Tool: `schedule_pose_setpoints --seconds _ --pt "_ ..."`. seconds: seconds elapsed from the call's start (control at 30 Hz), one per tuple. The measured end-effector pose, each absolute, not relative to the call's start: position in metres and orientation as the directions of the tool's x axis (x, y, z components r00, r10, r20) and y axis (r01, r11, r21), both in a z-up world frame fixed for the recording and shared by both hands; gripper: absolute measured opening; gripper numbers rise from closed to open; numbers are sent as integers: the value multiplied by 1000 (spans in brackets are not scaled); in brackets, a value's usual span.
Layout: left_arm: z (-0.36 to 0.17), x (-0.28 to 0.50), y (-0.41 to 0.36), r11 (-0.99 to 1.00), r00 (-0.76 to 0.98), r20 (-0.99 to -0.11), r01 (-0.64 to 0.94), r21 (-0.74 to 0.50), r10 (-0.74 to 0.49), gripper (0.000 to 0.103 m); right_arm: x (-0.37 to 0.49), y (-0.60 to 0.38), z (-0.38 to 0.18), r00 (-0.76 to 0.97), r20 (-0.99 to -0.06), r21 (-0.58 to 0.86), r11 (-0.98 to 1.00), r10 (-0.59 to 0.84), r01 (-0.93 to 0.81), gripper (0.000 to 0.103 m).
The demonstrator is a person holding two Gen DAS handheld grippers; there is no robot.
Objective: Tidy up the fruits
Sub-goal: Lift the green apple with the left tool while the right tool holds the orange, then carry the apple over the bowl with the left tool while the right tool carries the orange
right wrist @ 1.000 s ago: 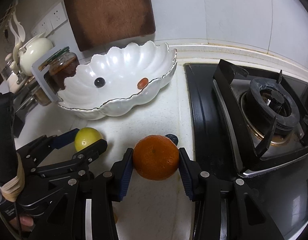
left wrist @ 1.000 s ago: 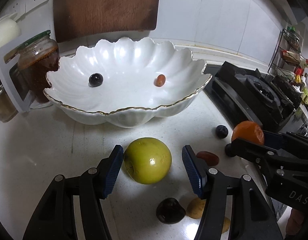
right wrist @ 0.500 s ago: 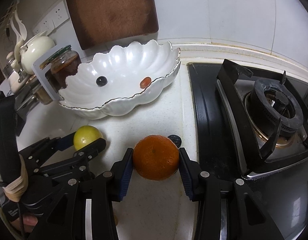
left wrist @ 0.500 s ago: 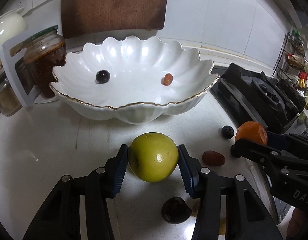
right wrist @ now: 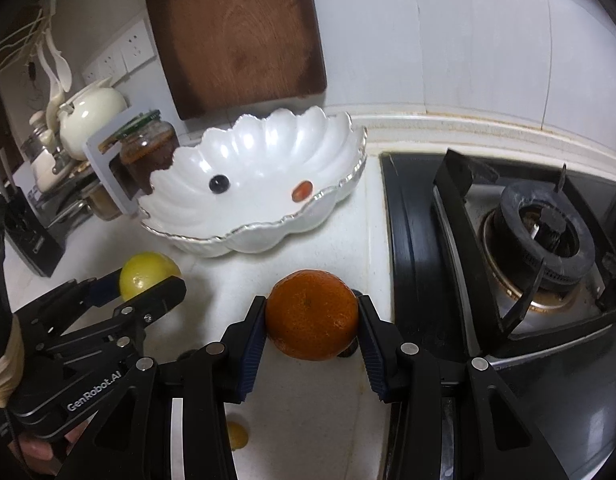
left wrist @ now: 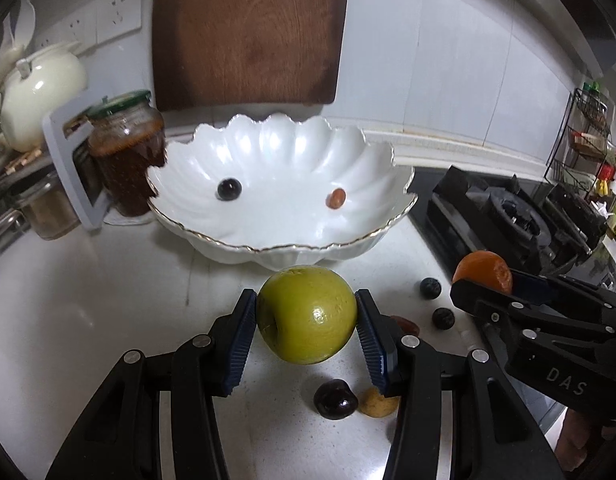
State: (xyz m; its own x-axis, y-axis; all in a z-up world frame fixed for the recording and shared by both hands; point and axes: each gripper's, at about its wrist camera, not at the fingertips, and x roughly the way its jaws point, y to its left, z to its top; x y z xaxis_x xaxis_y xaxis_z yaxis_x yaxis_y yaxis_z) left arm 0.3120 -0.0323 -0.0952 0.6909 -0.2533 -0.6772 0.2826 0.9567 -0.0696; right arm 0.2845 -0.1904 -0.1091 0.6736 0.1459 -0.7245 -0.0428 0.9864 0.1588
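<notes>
My left gripper (left wrist: 306, 320) is shut on a green apple (left wrist: 306, 314), held just above the counter in front of the white scalloped bowl (left wrist: 268, 246). A dark grape (left wrist: 229, 189) and a small reddish fruit (left wrist: 337, 199) lie inside the bowl. My right gripper (right wrist: 312, 320) is shut on an orange (right wrist: 312, 314), to the right of the left one; that orange (left wrist: 482, 270) also shows in the left wrist view. Loose on the counter lie two dark berries (left wrist: 430, 288), a dark cherry (left wrist: 335, 398), a reddish date (left wrist: 406, 323) and a small yellow fruit (left wrist: 378, 402).
A gas stove (right wrist: 528, 240) fills the right side. A sauce jar (left wrist: 126, 152), a grey rack (left wrist: 68, 160) and a cream teapot (left wrist: 40, 88) stand left of the bowl. A wooden cutting board (left wrist: 248, 28) leans on the tiled wall behind.
The left jaws closed on the green apple and lifted it off the counter toward the bowl. The right gripper kept its hold on the orange and barely moved.
</notes>
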Motion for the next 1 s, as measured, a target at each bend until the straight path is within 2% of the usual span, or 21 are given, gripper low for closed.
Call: schedule_pose_setpoints --seconds 0.53,1.0 --pt "-47 297 -20 973 779 -591 224 -47 -208 49 281 -182 -65 765 -624 125 987 161 -105 45" --pt "-26 331 -15 980 792 -583 192 -48 -184 48 321 -175 -53 785 -598 94 987 163 -134 45"
